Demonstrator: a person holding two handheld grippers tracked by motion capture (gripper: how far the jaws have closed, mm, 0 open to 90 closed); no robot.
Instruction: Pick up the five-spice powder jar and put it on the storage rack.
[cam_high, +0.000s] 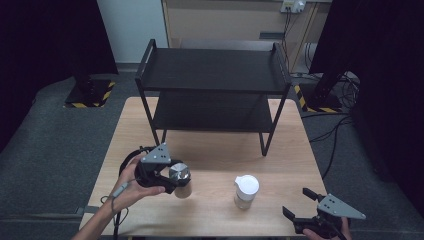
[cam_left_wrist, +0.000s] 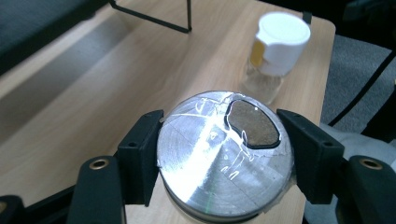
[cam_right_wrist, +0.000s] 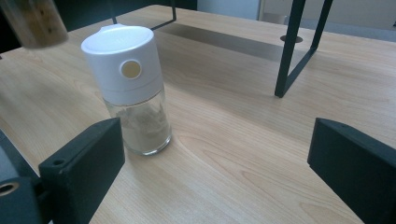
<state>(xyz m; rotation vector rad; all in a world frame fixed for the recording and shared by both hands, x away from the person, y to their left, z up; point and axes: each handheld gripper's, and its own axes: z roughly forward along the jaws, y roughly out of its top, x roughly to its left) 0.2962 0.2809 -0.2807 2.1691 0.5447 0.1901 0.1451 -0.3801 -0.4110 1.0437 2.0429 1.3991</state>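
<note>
Gripping the silver-lidded jar in the left gripper just left of the white-capped shaker, clear of the table; holding the right gripper open near the shaker's right.

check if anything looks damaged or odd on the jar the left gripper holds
The silver lid of the spice jar is scratched and patched with clear tape, with an irregular hole showing brown contents. The left gripper clamps it. Nothing is spilled on the table.

A lab: black curtains, hazard-taped stand bases, loose floor cables.
</note>
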